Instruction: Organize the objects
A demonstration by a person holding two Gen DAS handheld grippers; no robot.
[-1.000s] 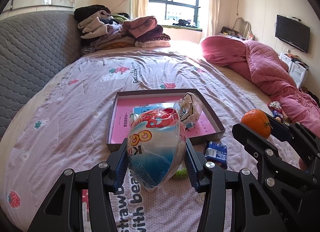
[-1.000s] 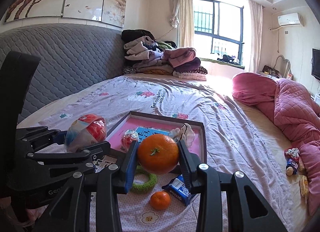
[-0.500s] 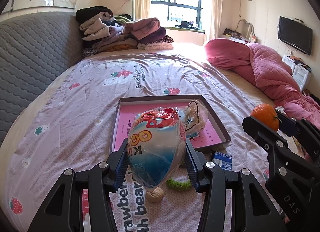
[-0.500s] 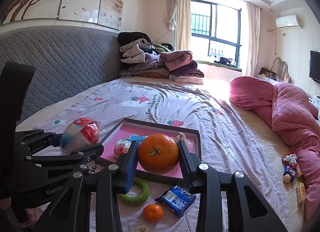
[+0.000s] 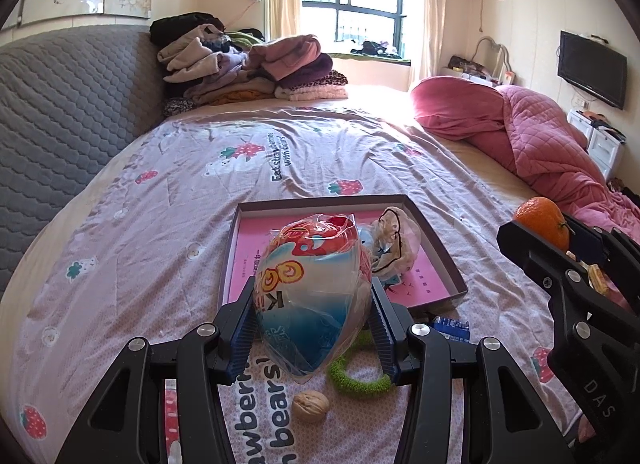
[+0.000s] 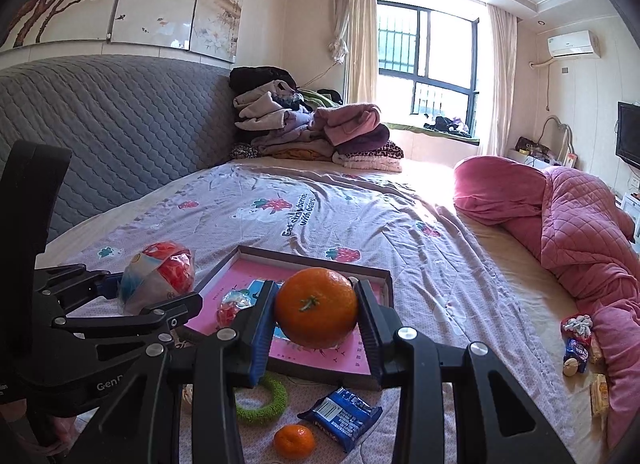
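Bed [image 5: 168, 200] wide, open room left and beyond. Tray [image 5: 438, 242] just ahead, low rim — could be clipped on descent. Left gripper [image 5: 314, 326] clamped on snack bag [image 5: 312, 288], held above near rim; slick film could slip. Right gripper [image 6: 316, 318] clamped on orange [image 6: 316, 307] — roll-off risked if released short of tray.

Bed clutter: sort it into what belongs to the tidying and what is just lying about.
Job: left gripper holding snack bag; right gripper holding orange; pink tray; green ring; walnut.
Lying about: clothes pile; pink quilt.
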